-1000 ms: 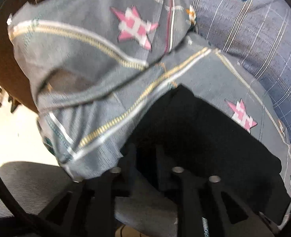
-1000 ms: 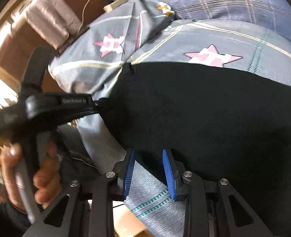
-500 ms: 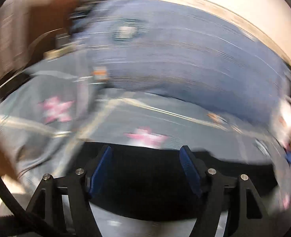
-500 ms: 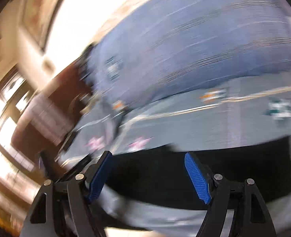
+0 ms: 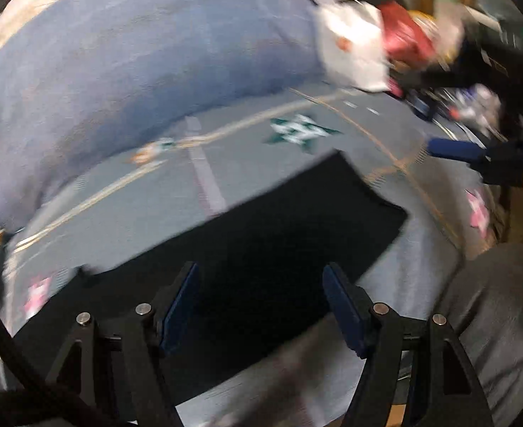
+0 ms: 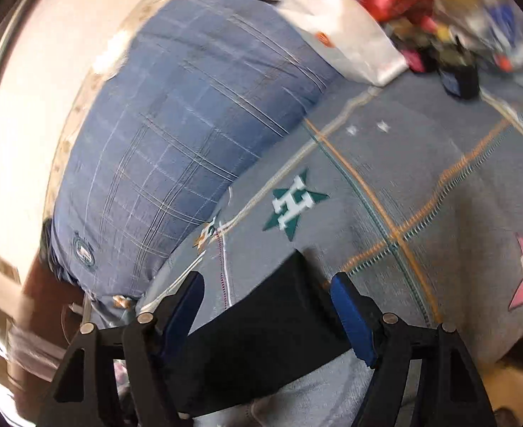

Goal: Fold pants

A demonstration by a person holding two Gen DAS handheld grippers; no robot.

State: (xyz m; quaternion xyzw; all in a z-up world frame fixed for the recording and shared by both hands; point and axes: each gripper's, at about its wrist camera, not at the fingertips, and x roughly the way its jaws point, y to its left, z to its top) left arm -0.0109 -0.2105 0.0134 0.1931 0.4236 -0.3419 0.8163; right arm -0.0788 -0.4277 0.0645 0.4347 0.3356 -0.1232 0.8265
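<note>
The black pants (image 5: 261, 249) lie flat as a folded dark rectangle on a grey bedspread (image 5: 126, 199) with star marks. My left gripper (image 5: 261, 306) hangs open and empty just above their near part. In the right wrist view the pants (image 6: 272, 327) run from the lower left to a corner near the middle. My right gripper (image 6: 265, 309) is open and empty over that end. The right gripper also shows at the right edge of the left wrist view (image 5: 474, 153), held by a hand.
A blue checked pillow (image 6: 176, 135) lies behind the pants. A white bag (image 6: 346, 39) and a heap of red and mixed items (image 6: 439, 7) sit at the far right. A wooden bed frame (image 6: 44, 299) shows at the left. The bedspread's near edge drops off below.
Both grippers were shut on the pants' edge a second ago. They have opened, let go and swung fast to the right. The pants now lie flat.
</note>
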